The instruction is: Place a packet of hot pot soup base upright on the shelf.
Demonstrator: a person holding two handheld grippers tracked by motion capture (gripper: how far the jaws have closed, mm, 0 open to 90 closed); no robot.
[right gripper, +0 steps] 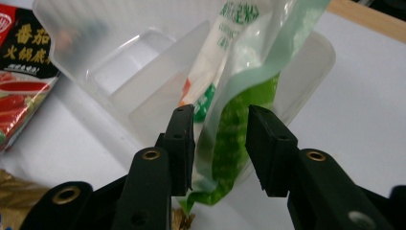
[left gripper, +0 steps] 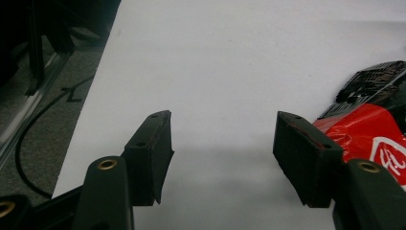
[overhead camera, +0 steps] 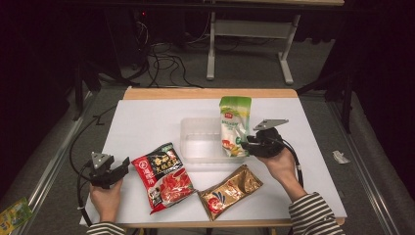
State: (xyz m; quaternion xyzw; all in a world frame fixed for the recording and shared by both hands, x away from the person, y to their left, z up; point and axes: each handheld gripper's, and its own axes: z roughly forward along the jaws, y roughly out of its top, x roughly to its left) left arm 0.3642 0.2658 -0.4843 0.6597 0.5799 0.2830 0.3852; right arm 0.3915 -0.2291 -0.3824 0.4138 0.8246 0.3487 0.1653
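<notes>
Right gripper (overhead camera: 248, 142): at the right end of the clear plastic container (overhead camera: 193, 128), the green-and-white pouch's lower edge between its jaws; in the right gripper view (right gripper: 218, 143) the left pad touches the film while a gap shows at the right pad, so the jaws stand partly apart and are not clamped
Green-and-white pouch (overhead camera: 234, 125): leaning over the container's right end, top pointing to the far side of the counter, bottom corner at the right gripper; seen close in the right gripper view (right gripper: 230, 96), hanging over the container's rim
Container: on the white counter (overhead camera: 147, 122) near its middle, translucent, its inside bare apart from the pouch at the right end
Left gripper (overhead camera: 120, 169): low at the counter's near left, jaws wide apart with nothing between them (left gripper: 222, 143)
Red sachet (overhead camera: 163, 176): flat on the counter just right of the left gripper, its corner beside the right jaw in the left gripper view (left gripper: 378, 129)
Gold sachet (overhead camera: 230, 191): flat, near the front edge, just right of the red sachet
</notes>
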